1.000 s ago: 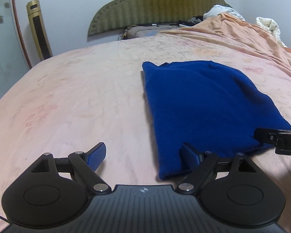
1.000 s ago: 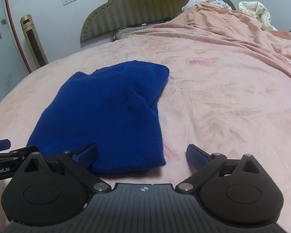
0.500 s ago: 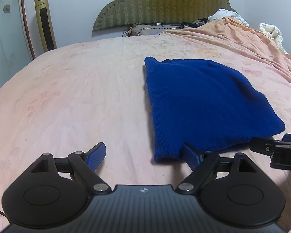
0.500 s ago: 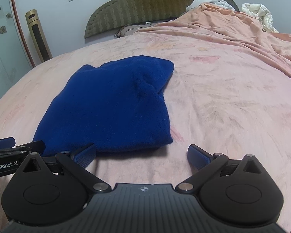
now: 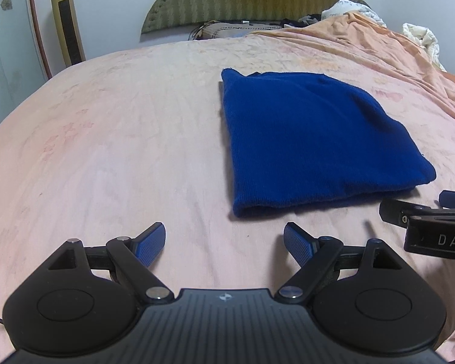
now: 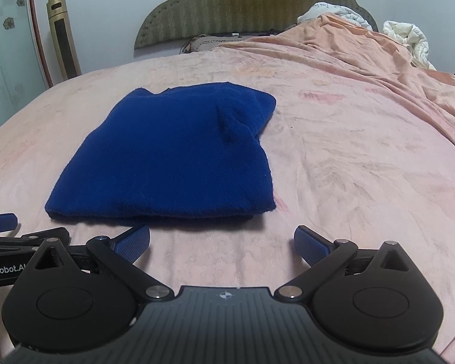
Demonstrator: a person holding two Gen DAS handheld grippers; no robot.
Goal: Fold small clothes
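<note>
A dark blue knit garment (image 5: 315,139) lies folded into a rough rectangle on the pink bed sheet (image 5: 121,139); it also shows in the right wrist view (image 6: 173,154). My left gripper (image 5: 224,241) is open and empty, just short of the garment's near left corner. My right gripper (image 6: 221,241) is open and empty, just short of the near edge toward its right corner. Neither touches the cloth. The right gripper's side shows at the right edge of the left wrist view (image 5: 433,227).
A green padded headboard (image 6: 248,6) stands at the far end. A rumpled orange blanket (image 6: 379,57) and white bedding (image 6: 409,39) lie at the far right. A gold tower appliance (image 6: 62,39) stands by the wall on the left.
Both grippers have pulled back toward me from the garment's near edge, where their fingers overlapped the cloth. The garment lies flat and has not moved.
</note>
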